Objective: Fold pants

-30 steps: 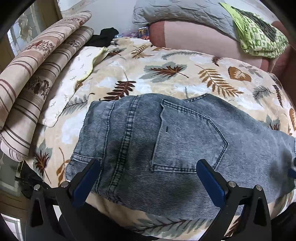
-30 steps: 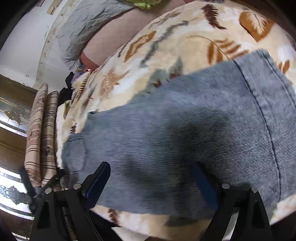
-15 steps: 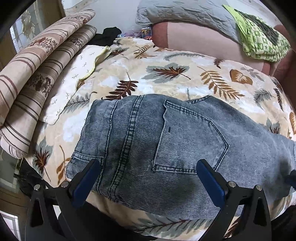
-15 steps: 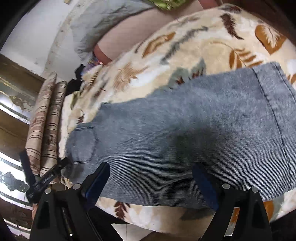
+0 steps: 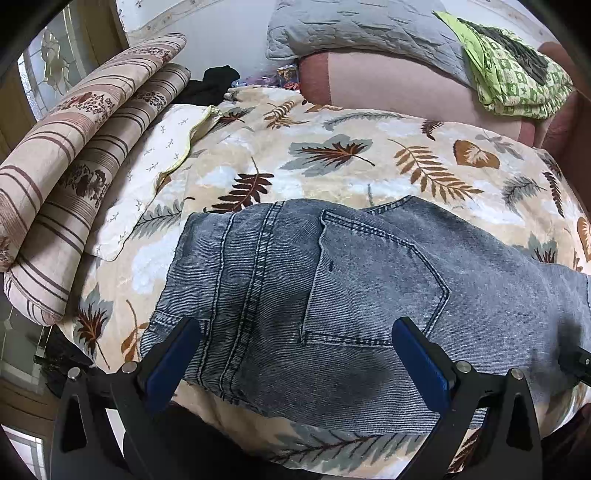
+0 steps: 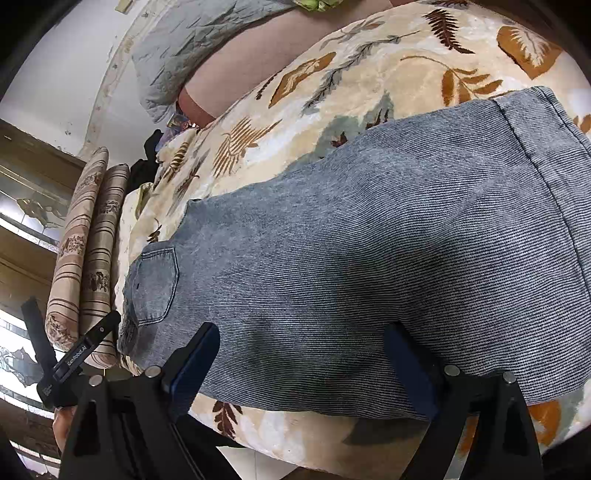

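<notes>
Grey-blue denim pants (image 5: 332, 295) lie flat on a leaf-print blanket (image 5: 332, 162), folded lengthwise, back pocket (image 5: 369, 280) up. My left gripper (image 5: 295, 347) is open and empty, above the waist end near the bed's front edge. In the right wrist view the pants (image 6: 369, 251) stretch from the pocket (image 6: 155, 288) at left to the leg hem (image 6: 535, 110) at upper right. My right gripper (image 6: 301, 354) is open and empty, above the leg's near edge. The left gripper's body (image 6: 74, 358) shows at lower left there.
Two rolled striped quilts (image 5: 74, 177) and a cream pillow (image 5: 159, 173) lie along the bed's left. A pink bolster (image 5: 406, 88), a grey quilted cover (image 5: 351, 29) and a green patterned cloth (image 5: 509, 70) sit at the back. Dark clothing (image 5: 214, 85) lies behind the quilts.
Both grippers have drawn back and up a little from the pants, so more of the bed shows. The pants have not moved. Both grippers stay open.
</notes>
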`<state>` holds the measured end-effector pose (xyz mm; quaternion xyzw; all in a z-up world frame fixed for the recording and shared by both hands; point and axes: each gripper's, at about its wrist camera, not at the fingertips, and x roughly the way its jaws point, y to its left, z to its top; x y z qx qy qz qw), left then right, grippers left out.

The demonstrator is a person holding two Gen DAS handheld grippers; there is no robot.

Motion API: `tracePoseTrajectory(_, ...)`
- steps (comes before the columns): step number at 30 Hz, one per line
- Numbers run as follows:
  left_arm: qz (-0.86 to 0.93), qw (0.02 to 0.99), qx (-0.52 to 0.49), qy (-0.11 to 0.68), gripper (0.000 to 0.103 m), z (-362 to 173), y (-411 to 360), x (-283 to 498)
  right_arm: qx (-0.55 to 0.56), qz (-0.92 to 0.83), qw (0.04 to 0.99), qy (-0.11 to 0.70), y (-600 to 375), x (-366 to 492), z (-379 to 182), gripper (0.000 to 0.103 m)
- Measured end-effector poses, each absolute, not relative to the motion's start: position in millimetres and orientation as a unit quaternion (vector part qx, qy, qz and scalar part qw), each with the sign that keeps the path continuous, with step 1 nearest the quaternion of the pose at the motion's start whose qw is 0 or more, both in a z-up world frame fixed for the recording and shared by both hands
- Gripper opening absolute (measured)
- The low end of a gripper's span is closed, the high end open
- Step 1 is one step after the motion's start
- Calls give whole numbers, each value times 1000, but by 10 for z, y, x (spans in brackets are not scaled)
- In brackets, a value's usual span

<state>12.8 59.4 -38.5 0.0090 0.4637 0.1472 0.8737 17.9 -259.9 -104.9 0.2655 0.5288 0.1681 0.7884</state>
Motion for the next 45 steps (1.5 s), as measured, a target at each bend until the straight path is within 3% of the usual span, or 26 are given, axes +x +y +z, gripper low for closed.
tracePoseTrajectory(17,135,879,8,457,103,-335,491,116,276,166,787,526,-2599,158,-1027,92)
tracePoseTrajectory(26,17,871,40,489,103,-524,-458,353,465,100,752,455,-3556,-675,-988,92)
tracePoseTrajectory(27,6,871,43,490,103,-535,-564,375,485,83,747,448,-3711,-739,-1018,87)
tracePoseTrajectory(29,-27,864,41,501,103,-577,-832,439,551,86,716,421,-4005,-814,-1103,87)
tracePoseTrajectory(42,-85,843,7,531,103,-676,-1359,534,574,-23,696,431,-4496,-601,-1344,87)
tracePoseTrajectory(45,-85,846,14,527,103,-714,-1391,542,563,-27,707,427,-4515,-600,-1309,79)
